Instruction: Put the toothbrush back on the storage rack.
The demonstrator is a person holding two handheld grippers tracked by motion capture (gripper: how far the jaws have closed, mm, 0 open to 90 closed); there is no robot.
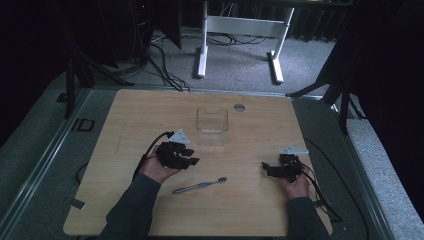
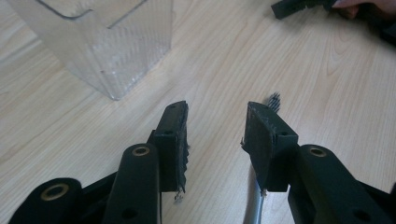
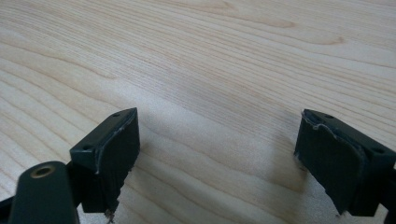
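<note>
A grey toothbrush (image 1: 199, 186) lies flat on the wooden table (image 1: 150, 110), bristle head toward the right. My left gripper (image 1: 192, 161) hovers just above and left of it, jaws open; in the left gripper view the toothbrush (image 2: 274, 100) bristles peek out past the right jaw and its handle runs under that jaw. A clear plastic box (image 1: 212, 126) stands upright behind, and the same clear box (image 2: 100, 42) shows at upper left in the left gripper view. My right gripper (image 1: 265, 168) rests low at the table's right, jaws wide open over bare wood (image 3: 215, 93).
A round grommet hole (image 1: 239, 107) sits near the table's far edge. Cables trail from both grippers off the table sides. A white desk frame (image 1: 240, 30) stands on the carpet beyond. The other gripper (image 2: 299, 7) shows at the top right of the left gripper view.
</note>
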